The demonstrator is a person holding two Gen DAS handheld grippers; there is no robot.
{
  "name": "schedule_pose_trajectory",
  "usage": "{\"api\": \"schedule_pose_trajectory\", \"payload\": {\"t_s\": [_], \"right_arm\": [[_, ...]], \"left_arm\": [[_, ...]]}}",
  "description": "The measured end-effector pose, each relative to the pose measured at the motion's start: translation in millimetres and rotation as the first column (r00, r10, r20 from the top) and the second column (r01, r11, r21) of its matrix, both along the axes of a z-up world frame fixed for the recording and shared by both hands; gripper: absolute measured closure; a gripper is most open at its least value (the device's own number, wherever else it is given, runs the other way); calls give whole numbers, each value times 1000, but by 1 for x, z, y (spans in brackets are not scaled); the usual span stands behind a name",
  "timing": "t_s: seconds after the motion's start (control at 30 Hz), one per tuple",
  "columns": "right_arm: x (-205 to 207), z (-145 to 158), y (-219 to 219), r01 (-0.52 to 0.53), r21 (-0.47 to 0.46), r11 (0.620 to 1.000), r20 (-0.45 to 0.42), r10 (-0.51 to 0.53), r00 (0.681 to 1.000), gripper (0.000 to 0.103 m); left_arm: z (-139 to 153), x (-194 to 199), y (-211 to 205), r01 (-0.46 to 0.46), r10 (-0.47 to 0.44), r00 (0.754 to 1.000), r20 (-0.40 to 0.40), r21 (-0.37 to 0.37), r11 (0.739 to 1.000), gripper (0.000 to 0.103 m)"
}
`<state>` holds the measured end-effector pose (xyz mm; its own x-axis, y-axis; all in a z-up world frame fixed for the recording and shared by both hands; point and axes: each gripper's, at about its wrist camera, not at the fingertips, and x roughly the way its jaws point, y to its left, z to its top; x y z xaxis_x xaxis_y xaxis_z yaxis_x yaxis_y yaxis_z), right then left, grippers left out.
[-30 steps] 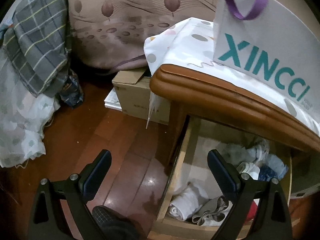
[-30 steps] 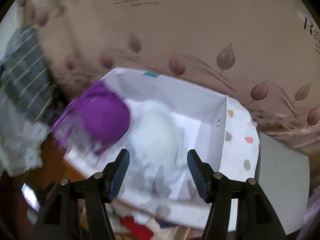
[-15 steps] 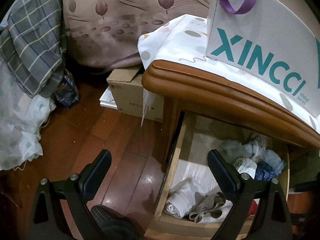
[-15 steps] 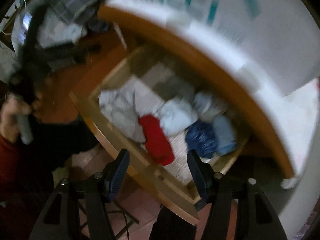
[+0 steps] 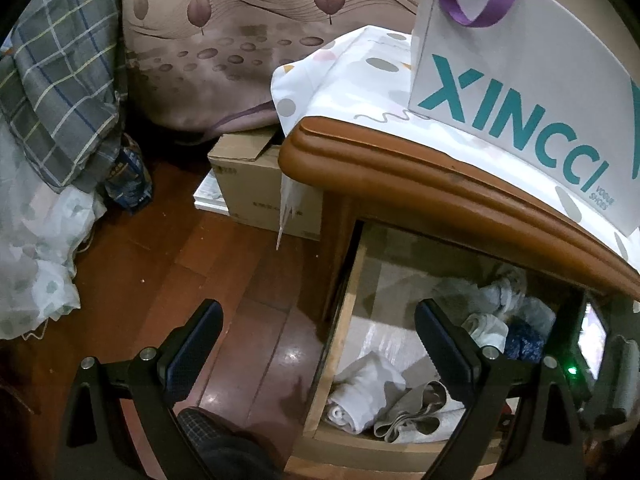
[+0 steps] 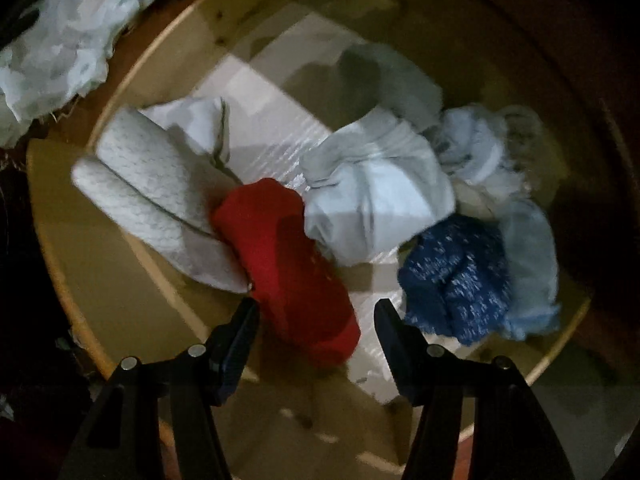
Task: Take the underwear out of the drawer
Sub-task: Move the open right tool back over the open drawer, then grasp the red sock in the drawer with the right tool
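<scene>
The wooden drawer (image 6: 100, 264) stands open and holds several rolled pieces of underwear. A red piece (image 6: 288, 264) lies near the front, a white knitted one (image 6: 152, 184) to its left, a pale grey-blue one (image 6: 376, 196) behind it and a dark blue speckled one (image 6: 452, 276) to the right. My right gripper (image 6: 316, 312) is open and empty, with its jaws either side of the near end of the red piece. My left gripper (image 5: 320, 328) is open and empty, held over the floor and the drawer's left wall (image 5: 340, 328). The drawer's white roll (image 5: 364, 392) shows in the left wrist view.
The nightstand top (image 5: 440, 176) overhangs the drawer and carries a spotted cloth and a grey XINCCI bag (image 5: 520, 92). A cardboard box (image 5: 260, 184) sits on the wooden floor (image 5: 200, 280) beside it. Bedding (image 5: 40, 240) and a plaid cloth (image 5: 60, 92) hang at left.
My right gripper swung down from the bag on the nightstand into the open drawer and now hangs close over the red piece. My left gripper shifted only slightly.
</scene>
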<state>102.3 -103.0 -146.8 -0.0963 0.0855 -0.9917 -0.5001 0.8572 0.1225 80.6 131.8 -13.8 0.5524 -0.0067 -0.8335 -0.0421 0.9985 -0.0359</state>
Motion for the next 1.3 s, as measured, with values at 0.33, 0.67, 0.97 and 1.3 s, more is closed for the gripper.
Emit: {"api": "schedule_pose_trajectory", "payload": {"t_s": [0.33, 0.67, 0.97, 1.3], "right_arm": [[4, -42, 17, -38, -11, 999, -55, 37, 998, 42], [-14, -50, 24, -52, -69, 996, -31, 50, 998, 72], [-37, -9, -10, 165, -27, 986, 153, -159, 975, 74], [-69, 56, -73, 433, 253, 865, 314, -497, 809, 74]], "left_arm": [[-6, 1, -9, 22, -22, 1000, -16, 8, 1000, 7], [-13, 1, -17, 47, -47, 998, -39, 1, 999, 7], [-23, 0, -29, 83, -83, 994, -70, -3, 997, 7], [-54, 0, -62, 183, -181, 968, -173, -1, 983, 7]]}}
